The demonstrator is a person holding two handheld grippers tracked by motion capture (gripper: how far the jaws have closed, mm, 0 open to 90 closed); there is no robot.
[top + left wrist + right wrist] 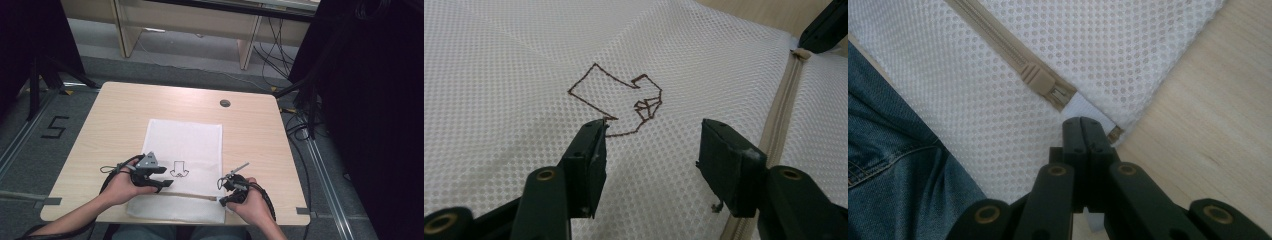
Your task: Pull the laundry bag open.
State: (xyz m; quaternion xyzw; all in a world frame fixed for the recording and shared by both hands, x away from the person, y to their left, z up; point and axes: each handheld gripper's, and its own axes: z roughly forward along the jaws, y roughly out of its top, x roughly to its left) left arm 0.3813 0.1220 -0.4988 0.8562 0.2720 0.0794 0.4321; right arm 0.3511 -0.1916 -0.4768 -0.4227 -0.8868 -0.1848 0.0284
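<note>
While spread flat, 1 mesh bag (pixel 185 142), 1 zipper (pixel 1013 57), 2 tools

The mesh bag (pixel 184 150) hangs over the counter's (pixel 260 140) near edge, its lowest part cut off in the high view; the right tongs (pixel 1082 126) cover the end of the zipper (pixel 998 47), so what they pinch is hidden; the embroidered mark (pixel 179 170) is too small to read there.
</note>
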